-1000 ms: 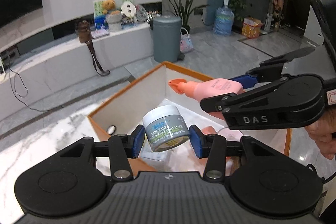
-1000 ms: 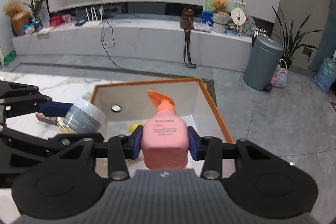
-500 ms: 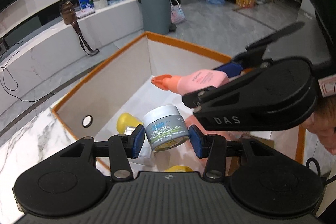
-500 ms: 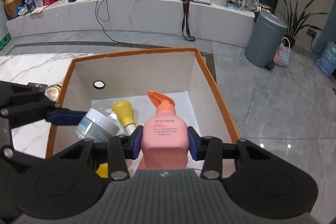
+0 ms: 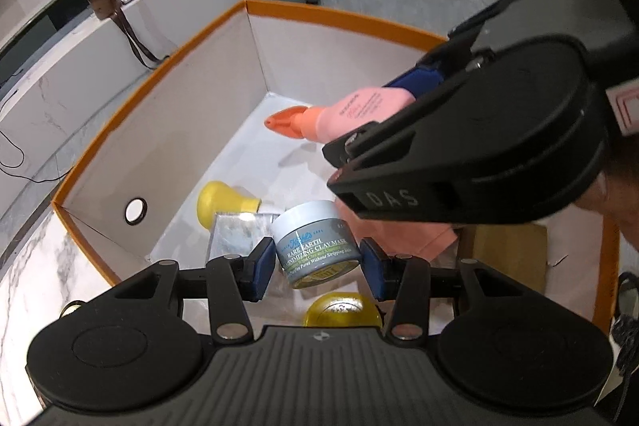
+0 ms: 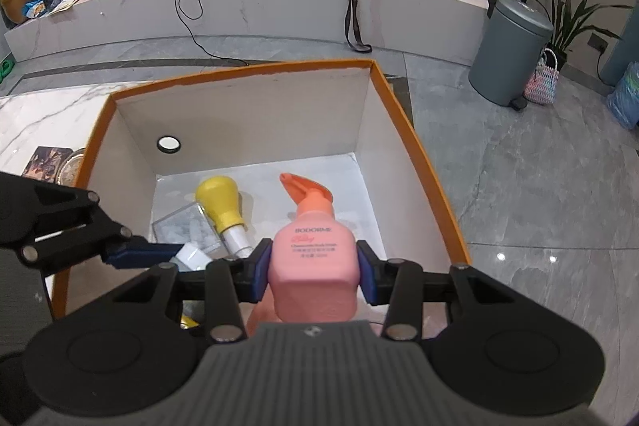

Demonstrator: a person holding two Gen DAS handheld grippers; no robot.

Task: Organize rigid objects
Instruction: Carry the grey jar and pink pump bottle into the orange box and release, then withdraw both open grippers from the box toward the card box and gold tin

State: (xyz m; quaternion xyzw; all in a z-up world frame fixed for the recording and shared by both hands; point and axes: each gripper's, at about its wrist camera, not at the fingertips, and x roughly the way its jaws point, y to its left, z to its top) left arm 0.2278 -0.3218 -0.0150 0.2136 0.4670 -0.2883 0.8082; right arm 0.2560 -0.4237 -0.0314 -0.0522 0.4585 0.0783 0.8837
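My left gripper point(image 5: 318, 262) is shut on a grey clay-mask jar point(image 5: 315, 244), held over the near part of an orange-rimmed white box point(image 5: 151, 98). My right gripper point(image 6: 313, 272) is shut on a pink pump bottle point(image 6: 311, 266) with an orange nozzle, hanging inside the same box point(image 6: 423, 166). In the left wrist view that bottle point(image 5: 355, 112) and the right gripper come in from the right, above the jar. In the right wrist view the left gripper's arm enters from the left; only the jar's white edge point(image 6: 191, 255) shows.
On the box floor lie a yellow bulb-shaped bottle point(image 6: 221, 204), a clear plastic case point(image 6: 183, 228), a yellow disc point(image 5: 343, 310) and a pink cloth point(image 5: 395, 236). A marble table point(image 6: 44, 118) bears the box. A grey bin point(image 6: 509, 50) stands on the floor beyond.
Both grippers have sunk and tipped downward over the box, carrying the jar and the bottle. The box interior now fills both views, and its contents have come into sight.
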